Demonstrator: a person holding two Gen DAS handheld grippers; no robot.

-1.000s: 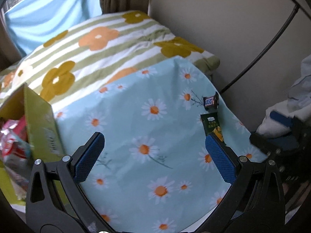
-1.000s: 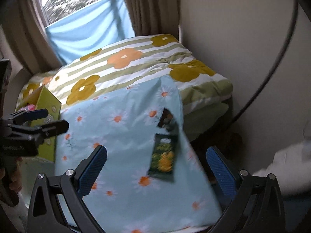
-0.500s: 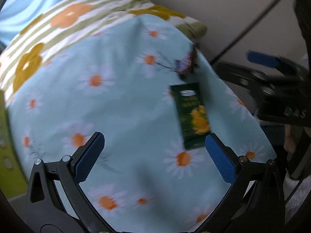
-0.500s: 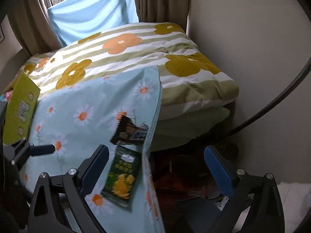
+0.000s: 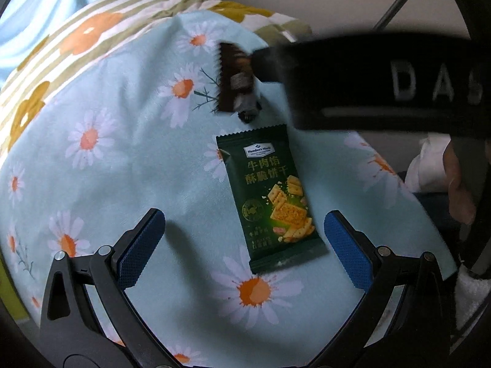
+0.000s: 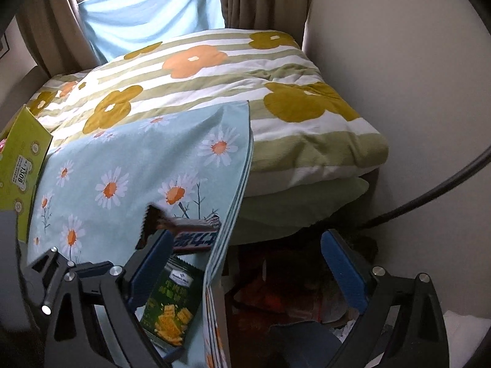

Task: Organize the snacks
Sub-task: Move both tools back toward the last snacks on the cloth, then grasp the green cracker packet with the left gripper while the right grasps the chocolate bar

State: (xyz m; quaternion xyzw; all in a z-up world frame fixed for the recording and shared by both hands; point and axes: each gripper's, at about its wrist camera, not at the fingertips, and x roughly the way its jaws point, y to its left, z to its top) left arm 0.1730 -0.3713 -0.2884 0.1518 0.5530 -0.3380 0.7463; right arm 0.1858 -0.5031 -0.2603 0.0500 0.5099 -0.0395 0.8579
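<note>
A dark green cracker packet [image 5: 270, 197] lies flat on the daisy-print blue cloth [image 5: 129, 159], just ahead of my open left gripper [image 5: 245, 247], between its pads and nearer the right one. A brown chocolate bar [image 5: 234, 79] lies beyond it. My right gripper [image 6: 250, 271] is open; its left finger [image 6: 155, 259] reaches over the cloth's right edge beside the chocolate bar [image 6: 187, 233] and above the green packet [image 6: 168, 306]. In the left wrist view the right gripper's black body [image 5: 368, 82] covers part of the bar.
A yellow-green snack box [image 6: 21, 165] stands at the cloth's left. A striped flower quilt [image 6: 214, 86] lies behind. The cloth's right edge [image 6: 236, 196] drops to a dark gap with reddish clutter [image 6: 276, 291]. A wall and a black pole [image 6: 429, 190] are on the right.
My left gripper has moved closer to the green packet, which now lies between its pads. My right gripper has moved in, with its left finger over the cloth by the chocolate bar.
</note>
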